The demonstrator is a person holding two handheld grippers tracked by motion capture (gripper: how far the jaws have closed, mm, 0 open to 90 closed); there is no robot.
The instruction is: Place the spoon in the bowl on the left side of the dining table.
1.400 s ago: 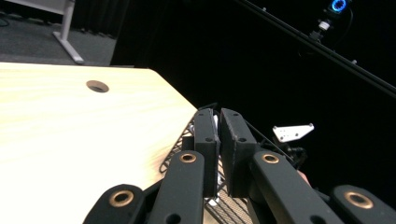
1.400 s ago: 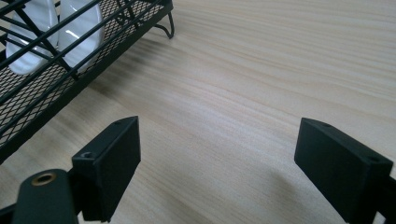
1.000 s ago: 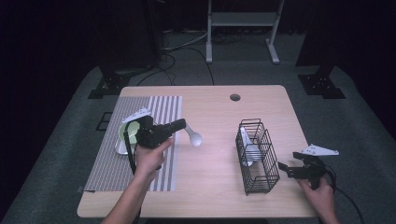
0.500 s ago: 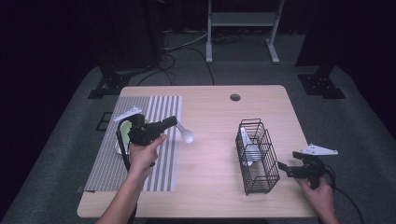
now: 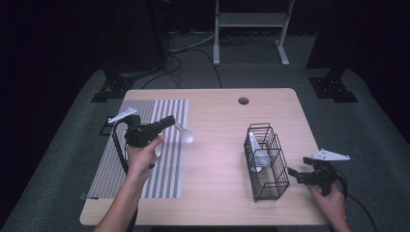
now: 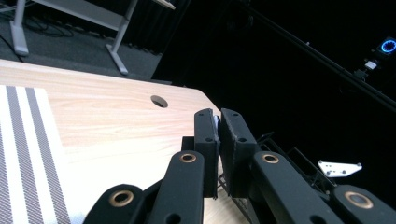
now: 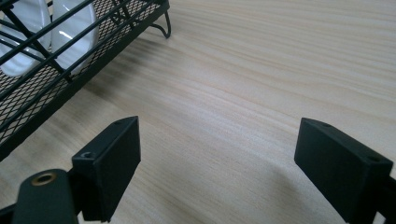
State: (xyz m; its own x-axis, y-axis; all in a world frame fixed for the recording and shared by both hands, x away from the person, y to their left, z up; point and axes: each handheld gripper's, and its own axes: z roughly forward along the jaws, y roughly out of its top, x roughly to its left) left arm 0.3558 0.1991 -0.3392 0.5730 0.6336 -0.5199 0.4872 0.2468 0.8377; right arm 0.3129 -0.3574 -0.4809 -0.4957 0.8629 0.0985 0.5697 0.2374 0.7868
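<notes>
2 white spoons (image 5: 185, 134) | 1 wire basket (image 5: 266, 164) | 1 striped mat (image 5: 145, 154)

Light wooden table (image 5: 217, 145), striped mat (image 5: 145, 159) at left, black wire basket (image 5: 266, 164) at right

The worktop (image 5: 217, 125) is light wood with rounded corners and a round cable hole (image 5: 243, 101) near its 12 o'clock edge. It stands on grey carpet (image 5: 382, 125). A white metal frame stand (image 5: 249, 21) occupies the floor at 12 o'clock. Black stand bases (image 5: 112, 88) sit at 10 o'clock and at 2 o'clock (image 5: 332, 88). Black cables (image 5: 193, 48) run across the carpet at 11 o'clock. The surrounding room is dark. A blue ring light (image 6: 388, 45) glows at upper right in the left gripper view.
</notes>
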